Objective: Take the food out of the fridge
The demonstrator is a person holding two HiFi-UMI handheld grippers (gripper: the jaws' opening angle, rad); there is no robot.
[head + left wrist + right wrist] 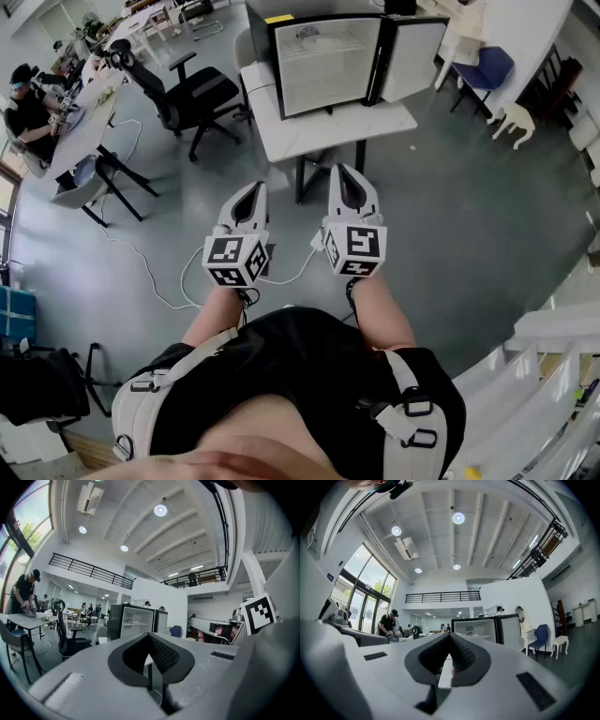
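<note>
A small black fridge (323, 61) stands on a white table (328, 127) ahead of me, its door (412, 54) swung open to the right. Its inside looks white with a shelf, and I cannot make out any food from here. My left gripper (251, 187) and right gripper (345, 172) are held side by side in front of the person's body, well short of the table, both pointing level at the fridge. Both are shut with nothing between the jaws. The fridge (133, 620) shows beyond the left gripper (150, 634), and the fridge (480, 625) shows past the right gripper (450, 634).
A black office chair (183, 89) stands left of the table. A blue chair (487, 66) and a white stool (514, 122) are at the right. A white cable (150, 272) trails over the grey floor. A person (28, 108) works at a far-left desk. White railings (553, 375) run at the bottom right.
</note>
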